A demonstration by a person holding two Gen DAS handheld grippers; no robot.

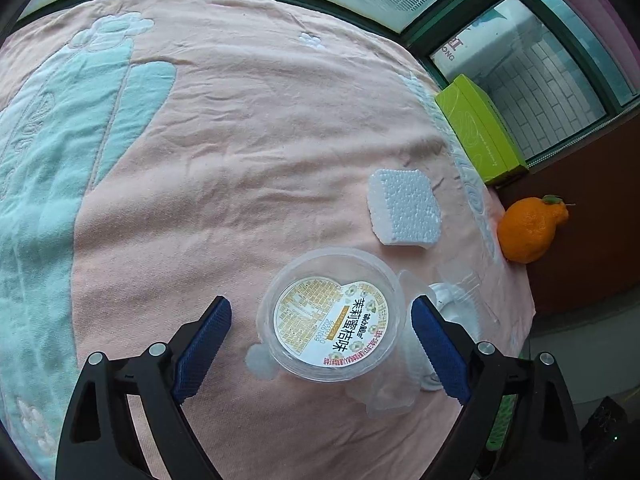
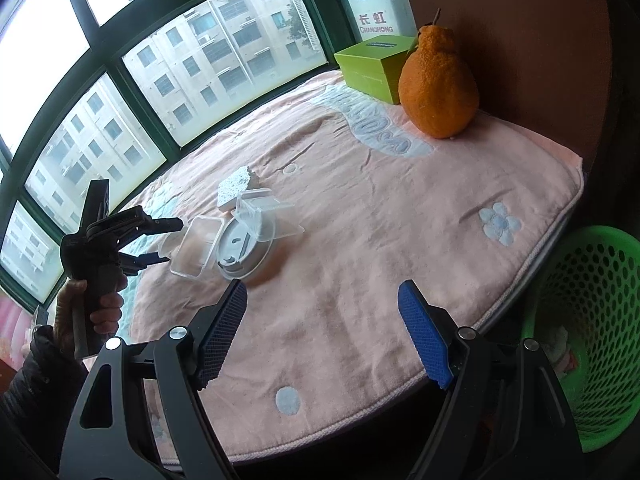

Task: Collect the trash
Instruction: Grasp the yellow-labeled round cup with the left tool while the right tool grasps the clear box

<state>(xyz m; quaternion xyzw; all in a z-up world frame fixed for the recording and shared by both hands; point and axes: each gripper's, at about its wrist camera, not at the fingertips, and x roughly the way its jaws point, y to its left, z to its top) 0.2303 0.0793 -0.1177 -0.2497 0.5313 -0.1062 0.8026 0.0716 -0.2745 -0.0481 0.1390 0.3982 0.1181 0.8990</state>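
Note:
A clear plastic cup [image 1: 332,320] with a printed paper lid lies on the pink towel [image 1: 240,140]. It sits between the fingers of my left gripper [image 1: 320,344], which is open; both blue pads stand clear of it. A white foam block [image 1: 404,212] lies beyond it, and crumpled clear plastic pieces [image 1: 460,292] lie to its right. In the right wrist view the pile shows a clear container [image 2: 198,252], a white round lid [image 2: 248,248] and the foam block [image 2: 236,188], with the left gripper [image 2: 170,240] at it. My right gripper [image 2: 322,336] is open and empty over the towel's near edge.
A green mesh basket [image 2: 592,320] stands below the towel's right edge. A knobbly orange [image 2: 438,80] and a green box [image 2: 372,68] sit at the far corner by a brown wall. Windows run along the far side. A hand [image 2: 104,308] holds the left gripper.

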